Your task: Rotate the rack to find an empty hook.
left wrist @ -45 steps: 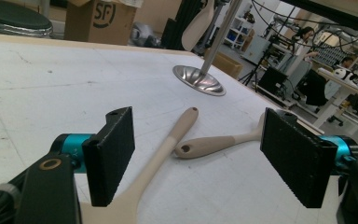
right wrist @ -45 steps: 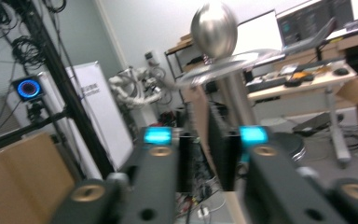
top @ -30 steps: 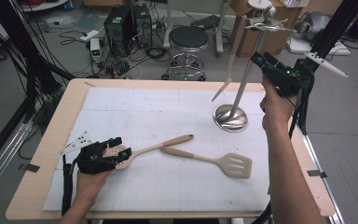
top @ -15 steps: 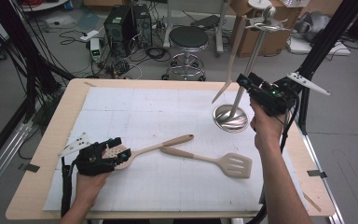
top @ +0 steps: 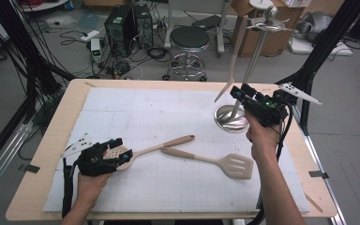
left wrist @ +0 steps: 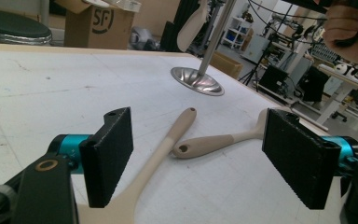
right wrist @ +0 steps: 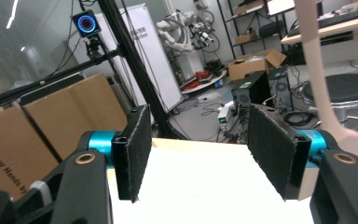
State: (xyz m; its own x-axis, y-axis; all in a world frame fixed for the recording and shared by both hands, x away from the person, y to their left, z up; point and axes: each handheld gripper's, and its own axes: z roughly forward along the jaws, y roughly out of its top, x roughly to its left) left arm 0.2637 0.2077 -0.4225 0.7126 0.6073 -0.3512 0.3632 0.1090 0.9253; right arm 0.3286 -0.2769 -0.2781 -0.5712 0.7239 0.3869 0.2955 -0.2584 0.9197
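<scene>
Matt beige spoon [top: 159, 146] and slotted turner [top: 215, 159], glossy metal stand [top: 232, 117], wood-edged table [top: 51, 140]

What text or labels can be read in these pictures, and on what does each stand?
"SF": on the cardboard box behind the table, left gripper view.
"Free Your Hands b": cut-off print on the brown carton, right gripper view.
Any other print is too small or blurred to read.

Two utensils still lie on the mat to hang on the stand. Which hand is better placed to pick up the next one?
Left. The left gripper sits open over the head of the spoon, jaws either side of it. The right gripper is open up by the stand, away from the slotted turner.
</scene>
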